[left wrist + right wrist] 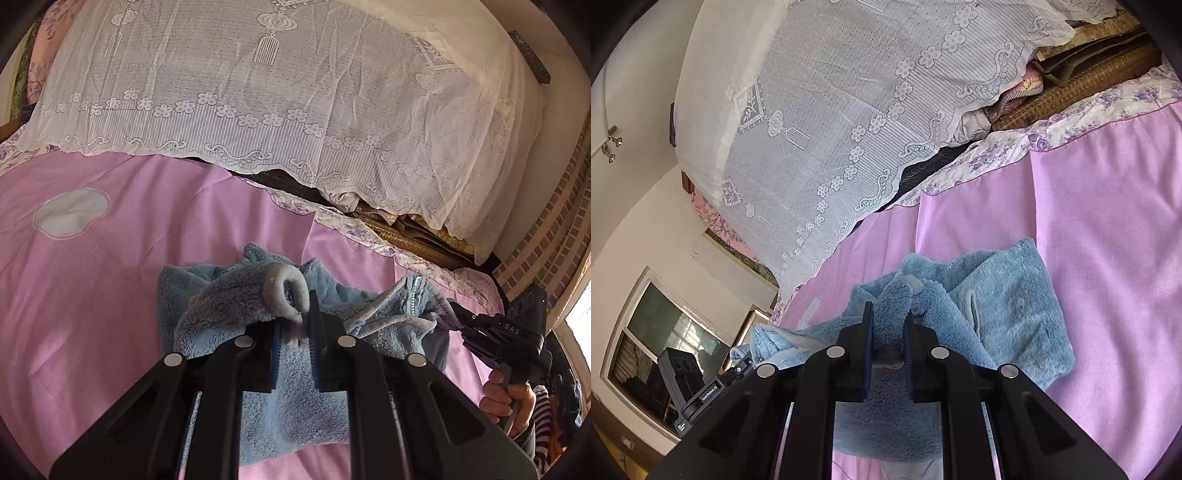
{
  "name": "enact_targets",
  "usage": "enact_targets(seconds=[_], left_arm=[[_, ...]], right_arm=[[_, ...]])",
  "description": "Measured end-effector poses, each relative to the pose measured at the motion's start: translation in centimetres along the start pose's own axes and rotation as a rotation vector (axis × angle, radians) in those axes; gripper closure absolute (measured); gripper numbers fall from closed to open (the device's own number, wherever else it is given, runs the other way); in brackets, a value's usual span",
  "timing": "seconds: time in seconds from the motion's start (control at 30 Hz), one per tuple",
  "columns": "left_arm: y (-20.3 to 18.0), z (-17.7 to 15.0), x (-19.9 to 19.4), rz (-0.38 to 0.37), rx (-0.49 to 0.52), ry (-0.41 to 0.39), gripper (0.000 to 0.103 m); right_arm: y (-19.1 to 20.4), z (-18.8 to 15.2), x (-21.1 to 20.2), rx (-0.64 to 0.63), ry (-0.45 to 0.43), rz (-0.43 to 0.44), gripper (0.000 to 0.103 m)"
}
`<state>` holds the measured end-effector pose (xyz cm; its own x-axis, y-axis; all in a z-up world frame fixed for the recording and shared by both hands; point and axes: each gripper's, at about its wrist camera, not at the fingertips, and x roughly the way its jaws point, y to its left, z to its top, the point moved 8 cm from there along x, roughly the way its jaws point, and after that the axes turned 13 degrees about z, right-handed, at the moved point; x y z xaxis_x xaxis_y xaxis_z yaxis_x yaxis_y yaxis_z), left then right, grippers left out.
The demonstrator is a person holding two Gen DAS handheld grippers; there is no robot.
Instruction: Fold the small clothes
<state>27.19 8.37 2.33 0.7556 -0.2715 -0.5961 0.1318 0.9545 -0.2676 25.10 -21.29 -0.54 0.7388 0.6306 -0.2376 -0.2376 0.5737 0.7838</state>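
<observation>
Fleece garment [295, 398] hangs bunched between our fingers, long axis running gripper to gripper over the pink bed [92, 295]; left gripper [294, 328] and right gripper [888, 332] both clench it.

fleece garment [295, 398]: light blue | sheet [92, 295]: lilac pink | lace cover [258, 92]: white, floral

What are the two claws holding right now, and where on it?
Both grip the blue fleece garment: left claw at a grey-trimmed edge, right claw on bunched fleece.
</observation>
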Motion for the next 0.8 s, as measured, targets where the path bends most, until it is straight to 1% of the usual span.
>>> enact_targets(seconds=[0.13,0.3,0.43,0.47,0.57,0.63,0.73,0.8], left_arm=[[0.7,0.8,2.3,0.022,-0.004,0.013,0.092],[1.1,1.6,4.8,0.053,-0.001,0.009,0.092],[1.7,1.9,7.1,0.106,0.008,0.010,0.092],[1.9,1.9,7.7,0.118,0.008,0.015,0.092],[2.7,1.2,9.6,0.124,-0.006,0.049,0.092],[3.1,0.5,10.6,0.139,0.004,0.071,0.091],[3.4,0.1,11.5,0.155,0.021,0.081,0.091],[3.5,0.0,11.7,0.166,0.034,0.078,0.089]], right_arm=[[-0.9,1.3,2.1,-0.002,0.002,-0.008,0.089],[-1.8,2.8,4.2,-0.017,-0.001,-0.037,0.089],[-3.5,3.8,5.7,-0.010,-0.004,-0.072,0.089],[-4.0,4.0,6.1,-0.005,-0.001,-0.081,0.089],[-5.9,4.2,7.3,0.019,0.013,-0.102,0.089],[-6.9,4.0,8.0,0.033,0.029,-0.114,0.089],[-8.0,3.9,8.9,0.044,0.046,-0.127,0.089],[-8.3,3.8,9.2,0.043,0.051,-0.135,0.089]])
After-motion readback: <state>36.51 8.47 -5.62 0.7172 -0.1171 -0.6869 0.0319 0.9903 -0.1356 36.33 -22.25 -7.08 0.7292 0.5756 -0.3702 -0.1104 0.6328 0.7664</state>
